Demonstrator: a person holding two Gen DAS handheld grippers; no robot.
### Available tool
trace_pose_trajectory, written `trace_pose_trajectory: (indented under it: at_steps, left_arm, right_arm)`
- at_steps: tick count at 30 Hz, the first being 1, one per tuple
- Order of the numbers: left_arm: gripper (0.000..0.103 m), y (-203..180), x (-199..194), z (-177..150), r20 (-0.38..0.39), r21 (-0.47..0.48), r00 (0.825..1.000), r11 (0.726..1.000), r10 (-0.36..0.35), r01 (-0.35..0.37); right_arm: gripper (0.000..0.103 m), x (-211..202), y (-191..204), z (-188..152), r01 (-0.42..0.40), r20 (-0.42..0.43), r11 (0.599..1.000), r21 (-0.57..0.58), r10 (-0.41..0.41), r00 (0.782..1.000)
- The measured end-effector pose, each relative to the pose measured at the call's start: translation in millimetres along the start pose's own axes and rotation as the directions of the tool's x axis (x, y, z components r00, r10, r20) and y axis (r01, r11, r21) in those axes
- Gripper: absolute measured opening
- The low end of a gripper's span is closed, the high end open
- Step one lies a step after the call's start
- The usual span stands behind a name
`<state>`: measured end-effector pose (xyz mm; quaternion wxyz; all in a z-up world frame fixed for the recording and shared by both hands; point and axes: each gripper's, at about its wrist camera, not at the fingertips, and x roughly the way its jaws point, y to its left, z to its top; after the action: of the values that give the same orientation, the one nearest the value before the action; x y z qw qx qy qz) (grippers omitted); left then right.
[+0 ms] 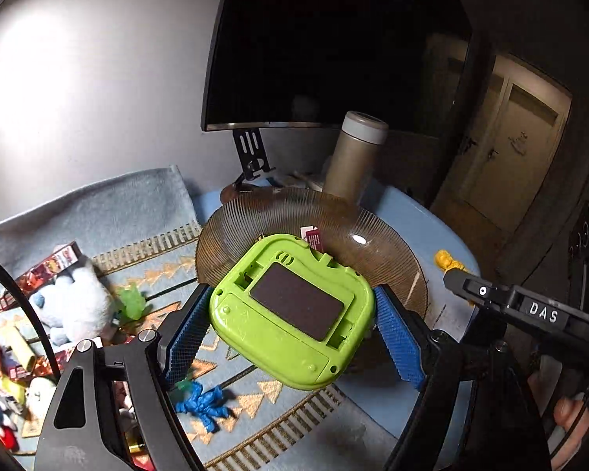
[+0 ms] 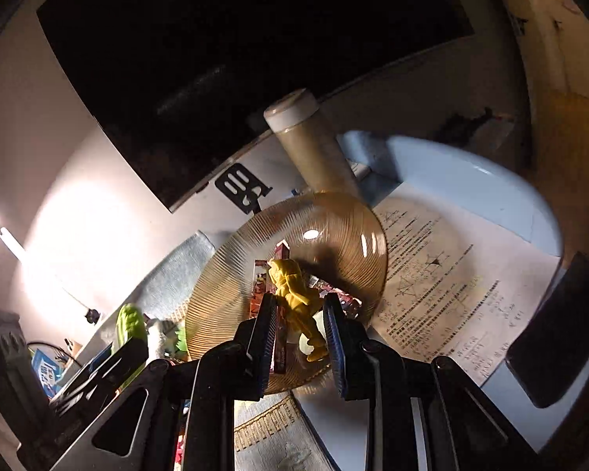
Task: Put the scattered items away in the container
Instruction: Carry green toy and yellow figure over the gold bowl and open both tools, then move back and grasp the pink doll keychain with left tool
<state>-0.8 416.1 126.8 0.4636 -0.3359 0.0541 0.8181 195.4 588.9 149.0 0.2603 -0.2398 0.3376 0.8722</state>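
Note:
A ribbed amber glass bowl (image 1: 377,235) (image 2: 333,219) stands on the pale blue table with red packets (image 2: 280,259) in it. My left gripper (image 1: 292,294) is shut on a lime-green square plastic toy (image 1: 294,314), its dark-panelled underside up, held above the bowl's near rim. My right gripper (image 2: 300,302) is shut on a yellow toy figure (image 2: 294,290) above the bowl's near side. In the left wrist view the right gripper (image 1: 457,278) comes in from the right with the yellow figure (image 1: 447,261) at its tip. The green toy (image 2: 129,325) shows at the left of the right wrist view.
A tan flask (image 1: 357,157) and a dark monitor (image 1: 333,39) stand behind the bowl. On the patterned cloth (image 1: 157,243) lie a white plush (image 1: 74,302), a green figure (image 1: 131,302), a blue figure (image 1: 204,404) and red boxes (image 1: 47,271). Printed paper (image 2: 451,282) lies right of the bowl.

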Motion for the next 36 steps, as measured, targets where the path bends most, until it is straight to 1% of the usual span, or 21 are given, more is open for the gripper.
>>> trace_pose_trajectory:
  at_steps: [2,5,7,8,10,11,13,15,18,23,26,29,31,33,36]
  left_arm:
    - [0.08,2.1,13.0,4.0,-0.001,-0.015,1.0,1.0,-0.013,0.012]
    - [0.081,10.6,35.8,10.5,-0.032,-0.068,0.998,0.997,-0.05,0.048]
    - [0.082,18.8,48.3,11.9,-0.072,-0.115,0.995,0.991,-0.073,0.064]
    - [0.082,22.5,51.3,11.1,-0.089,-0.136,0.993,0.989,-0.077,0.064]
    - [0.082,28.5,47.0,7.3,-0.081,-0.164,0.993,0.984,-0.085,0.071]
    - [0.082,30.0,42.1,5.5,-0.073,-0.162,0.994,0.984,-0.081,0.069]
    - [0.082,31.3,30.9,3.6,-0.071,-0.148,0.995,0.987,-0.068,0.057]
    - [0.082,33.7,17.2,1.6,-0.059,-0.154,0.996,0.986,-0.07,0.06]
    - [0.082,37.9,-5.9,-3.7,-0.037,-0.17,0.997,0.983,-0.071,0.063]
    - [0.082,48.1,-52.9,-17.7,-0.005,-0.204,0.998,0.977,-0.067,0.065]
    - [0.082,60.4,-87.1,-32.1,0.029,-0.241,0.998,0.969,-0.048,0.053]
    - [0.082,78.4,-123.5,-51.2,0.055,-0.277,0.998,0.961,-0.008,0.023]
    - [0.082,94.6,-145.8,-66.5,0.062,-0.312,0.998,0.95,0.026,-0.006]
    - [0.082,112.5,-166.2,-84.0,0.062,-0.351,0.996,0.935,0.071,-0.045]
    - [0.082,139.9,-190.7,-116.1,0.037,-0.405,0.989,0.907,0.14,-0.114]
  right_arm:
    - [0.024,14.3,2.7,-1.6,0.0,-0.025,1.0,-0.009,0.0,1.0]
    - [0.024,35.6,3.8,-2.5,-0.006,-0.037,1.0,-0.014,0.006,0.999]
    - [0.032,49.6,-0.5,-3.5,-0.043,-0.07,0.999,0.006,0.043,0.997]
    - [0.035,54.7,-4.7,-4.8,-0.048,-0.093,0.998,0.029,0.051,0.994]
    - [0.037,54.9,-13.6,-9.9,-0.08,-0.106,0.994,0.079,0.088,0.991]
    - [0.037,52.4,-16.2,-12.6,-0.09,-0.104,0.992,0.087,0.099,0.99]
    - [0.039,43.7,-16.9,-17.0,-0.096,-0.09,0.993,0.073,0.102,0.991]
    - [0.04,34.0,-13.0,-21.4,-0.092,-0.078,0.994,0.053,0.096,0.992]
    - [0.043,21.1,-6.7,-27.3,-0.122,-0.071,0.991,0.047,0.125,0.99]
    - [0.045,0.1,16.4,-45.3,-0.163,-0.09,0.987,0.001,0.162,0.983]
    - [0.047,-7.7,36.8,-62.7,-0.196,-0.118,0.98,-0.041,0.19,0.975]
    - [0.05,-8.4,58.2,-87.7,-0.231,-0.155,0.97,-0.074,0.218,0.964]
    - [0.051,-3.5,72.9,-107.4,-0.251,-0.198,0.963,-0.094,0.229,0.953]
    - [0.051,3.1,88.0,-126.3,-0.276,-0.246,0.955,-0.111,0.242,0.938]
    - [0.051,12.3,108.9,-154.5,-0.299,-0.303,0.944,-0.141,0.246,0.92]
